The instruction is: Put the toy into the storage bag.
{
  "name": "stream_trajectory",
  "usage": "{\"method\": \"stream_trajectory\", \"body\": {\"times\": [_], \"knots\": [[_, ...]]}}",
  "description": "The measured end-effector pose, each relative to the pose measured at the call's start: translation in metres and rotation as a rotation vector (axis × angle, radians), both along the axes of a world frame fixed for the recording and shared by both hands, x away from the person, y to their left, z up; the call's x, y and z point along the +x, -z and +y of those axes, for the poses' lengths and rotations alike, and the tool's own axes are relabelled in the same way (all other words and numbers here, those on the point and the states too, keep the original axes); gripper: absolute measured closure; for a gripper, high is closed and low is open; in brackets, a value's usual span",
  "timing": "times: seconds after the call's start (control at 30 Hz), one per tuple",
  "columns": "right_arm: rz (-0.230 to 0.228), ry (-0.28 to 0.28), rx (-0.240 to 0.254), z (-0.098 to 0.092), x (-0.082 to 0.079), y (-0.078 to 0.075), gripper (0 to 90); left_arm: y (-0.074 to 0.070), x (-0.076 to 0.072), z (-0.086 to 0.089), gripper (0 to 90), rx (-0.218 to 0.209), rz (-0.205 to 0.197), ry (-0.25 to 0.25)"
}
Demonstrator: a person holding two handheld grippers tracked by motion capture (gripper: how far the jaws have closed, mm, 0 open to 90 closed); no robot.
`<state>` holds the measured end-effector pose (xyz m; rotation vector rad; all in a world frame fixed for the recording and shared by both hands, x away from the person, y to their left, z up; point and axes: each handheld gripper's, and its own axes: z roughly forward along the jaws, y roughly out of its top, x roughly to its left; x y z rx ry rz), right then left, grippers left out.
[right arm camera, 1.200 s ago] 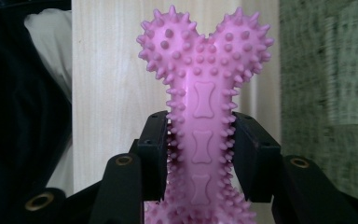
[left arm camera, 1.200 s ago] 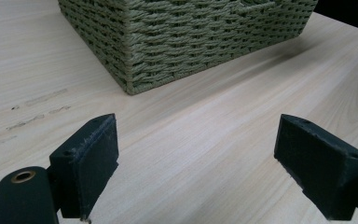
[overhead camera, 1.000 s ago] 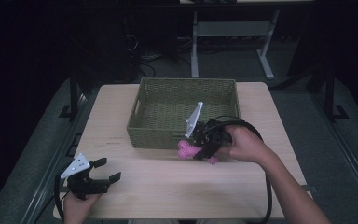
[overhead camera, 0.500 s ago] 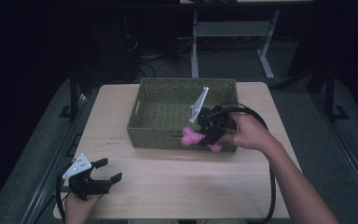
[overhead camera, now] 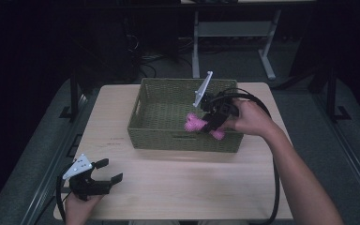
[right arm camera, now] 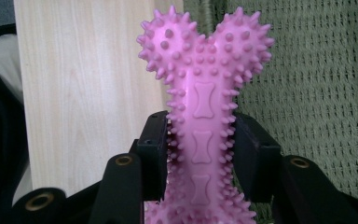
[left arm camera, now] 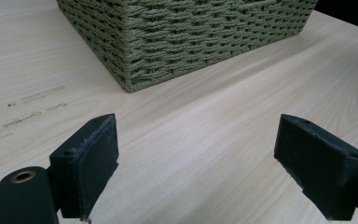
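Surface: a rectangular table with a pale light-wood laminate top [overhead camera: 178, 187], its rounded corners seen in the high view
Grain: fine lines run along the long side of the table; a few small dark scuff marks [overhead camera: 117, 140] sit near the left part, also seen in the left gripper view
On it: one olive-green woven rectangular basket [overhead camera: 154, 122] with open top and a slot handle in its short side
Basket place: on the far half of the table, roughly centred, its back wall near the far edge
Basket contact: its base rests flat on the wood, front corner [left arm camera: 128, 86] standing on the grain
Near half: bare wood in front of the basket
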<state>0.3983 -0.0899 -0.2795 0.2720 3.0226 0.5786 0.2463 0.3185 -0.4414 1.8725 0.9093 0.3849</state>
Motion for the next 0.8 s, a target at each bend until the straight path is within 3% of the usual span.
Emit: {"method": "stream_trajectory", "body": {"times": [0.33, 0.8], "knots": [[0.015, 0.053, -0.008, -0.003, 0.029, 0.003, 58.2, 0.0, 0.0, -0.001, 13.2, 0.0, 0.002, 0.002], [0.034, 0.12, -0.023, -0.009, 0.062, 0.021, 58.2, 0.0, 0.001, -0.001, 13.1, 0.002, 0.003, 0.005]]}}
